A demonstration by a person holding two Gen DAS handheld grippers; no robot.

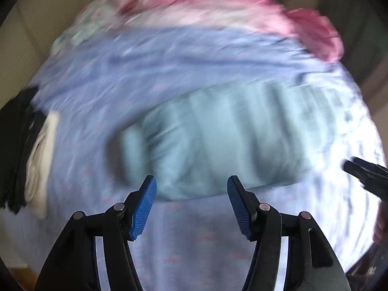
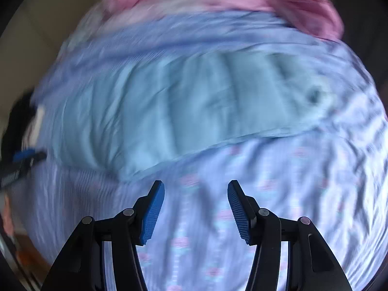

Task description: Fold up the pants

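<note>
Pale teal pants [image 1: 218, 143] [image 2: 169, 114] lie folded into a flat bundle on a light blue patterned sheet [image 1: 184, 242] [image 2: 278, 194]. My left gripper [image 1: 191, 202] hangs above the bundle's near edge, its jaws open with nothing between them. My right gripper [image 2: 196, 206] hovers over the bare sheet just short of the pants, also open and empty. The right gripper [image 1: 363, 172] pokes in at the right edge of the left wrist view. In the right wrist view the left gripper [image 2: 26, 157] shows at the left edge. Both views are blurred by motion.
A heap of pink and white clothes [image 1: 218, 2] [image 2: 242, 2] lies at the far side of the sheet. Dark and cream garments [image 1: 29, 155] are stacked at the sheet's left edge. Beige flooring [image 1: 21, 48] shows beyond the sheet on the left.
</note>
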